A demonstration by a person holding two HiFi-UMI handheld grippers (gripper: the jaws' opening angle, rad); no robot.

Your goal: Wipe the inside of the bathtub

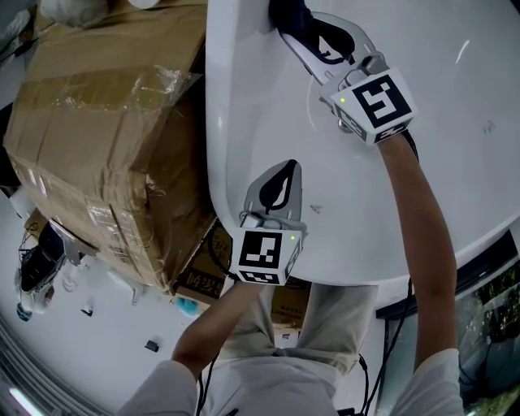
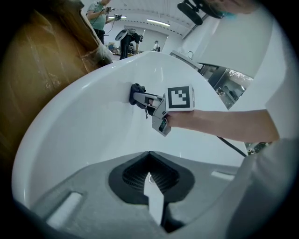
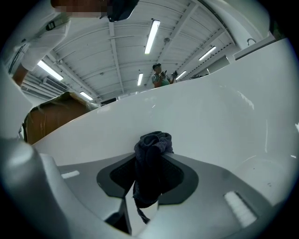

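Observation:
The white bathtub [image 1: 366,211] fills the upper right of the head view. My right gripper [image 1: 299,34] reaches to the tub's far wall and is shut on a dark blue cloth [image 1: 289,13], which is pressed to the white surface. In the right gripper view the bunched cloth [image 3: 153,142] stands up between the jaws against the tub wall [image 3: 215,116]. My left gripper [image 1: 285,169] hovers over the tub's near inner side, shut with nothing in it. Its view shows its shut jaws [image 2: 149,156], the tub [image 2: 88,126], the right gripper [image 2: 140,98] and the cloth [image 2: 137,89].
A large taped cardboard box [image 1: 97,138] stands tight against the tub's left side. Small items and cables lie on the floor [image 1: 36,272] at lower left. A person [image 3: 161,75] stands far off behind the tub. A glass panel [image 1: 487,309] lies at lower right.

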